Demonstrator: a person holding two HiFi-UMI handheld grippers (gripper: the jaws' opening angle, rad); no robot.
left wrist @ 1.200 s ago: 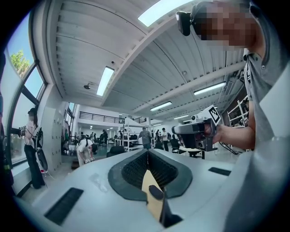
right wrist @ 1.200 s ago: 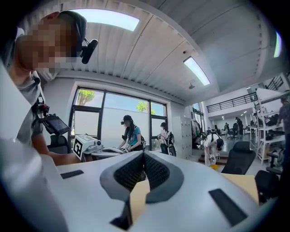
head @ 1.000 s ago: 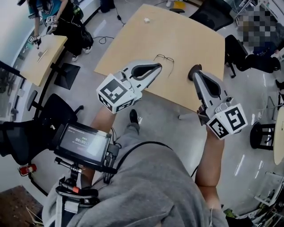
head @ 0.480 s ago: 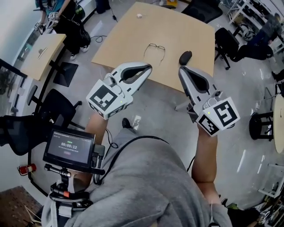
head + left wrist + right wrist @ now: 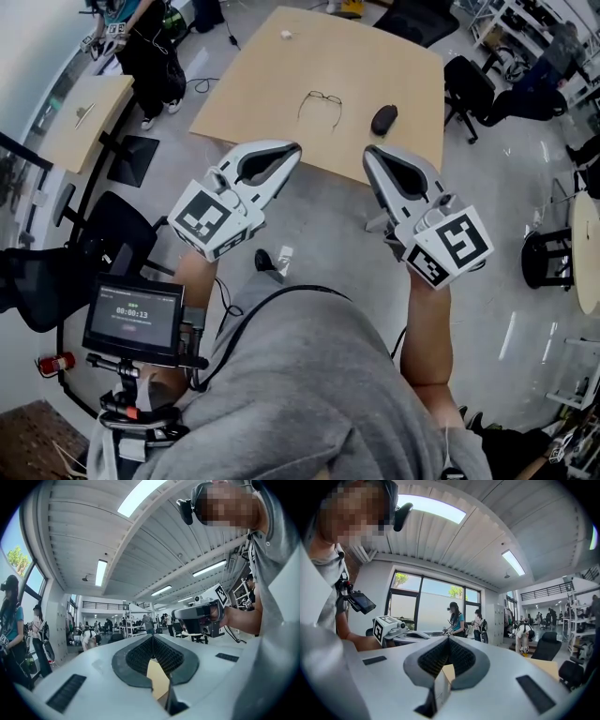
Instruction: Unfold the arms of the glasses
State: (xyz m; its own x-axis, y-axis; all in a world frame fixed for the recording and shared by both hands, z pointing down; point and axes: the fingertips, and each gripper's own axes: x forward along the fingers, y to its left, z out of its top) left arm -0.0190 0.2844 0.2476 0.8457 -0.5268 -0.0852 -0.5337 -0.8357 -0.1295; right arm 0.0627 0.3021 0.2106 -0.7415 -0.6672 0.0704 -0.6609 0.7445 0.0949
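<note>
A wide, bright workshop hall with a grey floor spreads below the head view. Its largest piece is a tan wooden table (image 5: 394,66), standing ahead of the person in a grey shirt (image 5: 309,394). A smaller tan table (image 5: 84,117) stands well to the left of the tan wooden table, with another person beside it, and a black chair (image 5: 469,84) sits just off its right edge.

Both tools hang over the floor on the near side of the tan wooden table, short of its edge and touching nothing on it. The left gripper (image 5: 292,147) points toward the table's near edge; its own view shows the dark ribbed pads (image 5: 140,653) pressed together at the tip, with nothing caught between them. The right gripper (image 5: 368,153), just beside it, is likewise clenched, pads (image 5: 461,656) meeting and empty.

A small screen (image 5: 134,314) on a mount sits well back from the table, at the person's left side.

On the tan wooden table, a dark rounded object (image 5: 383,119), perhaps a mouse, lies near the front right. The glasses (image 5: 322,103) rest just to its left, near the table's middle, well apart from both grippers. They are too small here to say whether their arms lie folded. A tiny white thing (image 5: 286,35) sits near the table's far edge.
</note>
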